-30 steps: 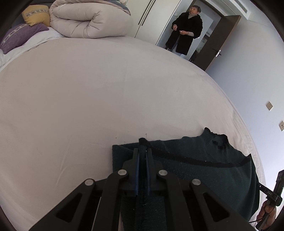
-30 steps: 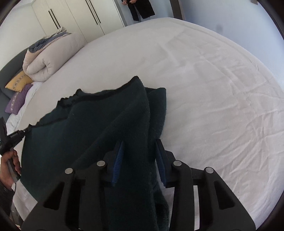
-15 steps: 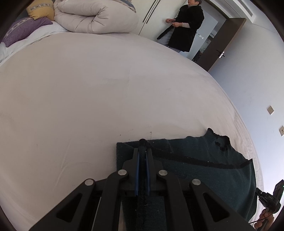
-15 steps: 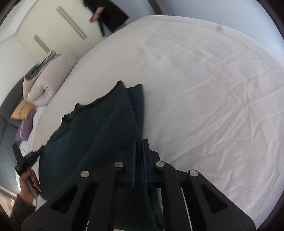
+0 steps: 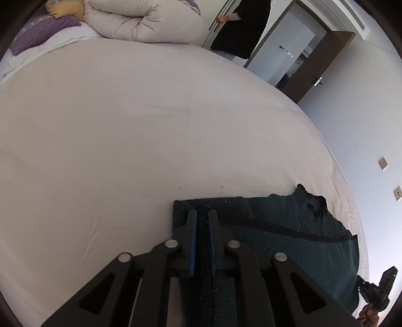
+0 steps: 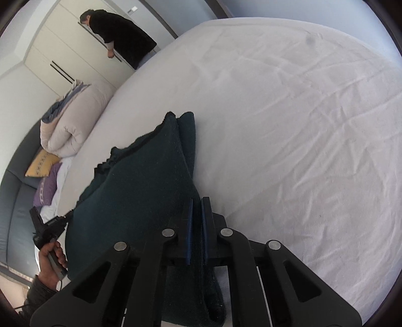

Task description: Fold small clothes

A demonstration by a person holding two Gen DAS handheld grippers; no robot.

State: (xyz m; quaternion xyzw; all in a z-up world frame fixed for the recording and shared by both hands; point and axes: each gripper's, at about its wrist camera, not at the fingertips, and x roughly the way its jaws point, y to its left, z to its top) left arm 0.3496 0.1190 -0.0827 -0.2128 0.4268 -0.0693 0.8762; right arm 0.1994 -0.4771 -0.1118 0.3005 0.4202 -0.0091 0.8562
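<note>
A dark green knitted garment (image 5: 289, 231) lies at the near edge of the white bed (image 5: 150, 125), partly lifted. My left gripper (image 5: 201, 213) is shut on its left edge; cloth runs between the blue pads. In the right wrist view the garment (image 6: 140, 191) hangs stretched between both grippers, its far end resting on the bed. My right gripper (image 6: 196, 201) is shut on its right edge. The left gripper (image 6: 47, 226) and the hand holding it show at the lower left there. The right gripper (image 5: 377, 289) shows at the lower right of the left wrist view.
A rolled beige duvet (image 5: 143, 20) with purple (image 5: 42, 35) and yellow pillows (image 5: 62, 7) sits at the bed's head. A person in black (image 6: 123, 37) stands by the white wardrobe (image 6: 50, 50). A brown door (image 5: 324, 65) stands open. The bed sheet (image 6: 289, 125) is wrinkled.
My right gripper has closed on the garment's edge and drawn back, lifting it. The left gripper stayed shut and tilted slightly. The person moved toward the wardrobe.
</note>
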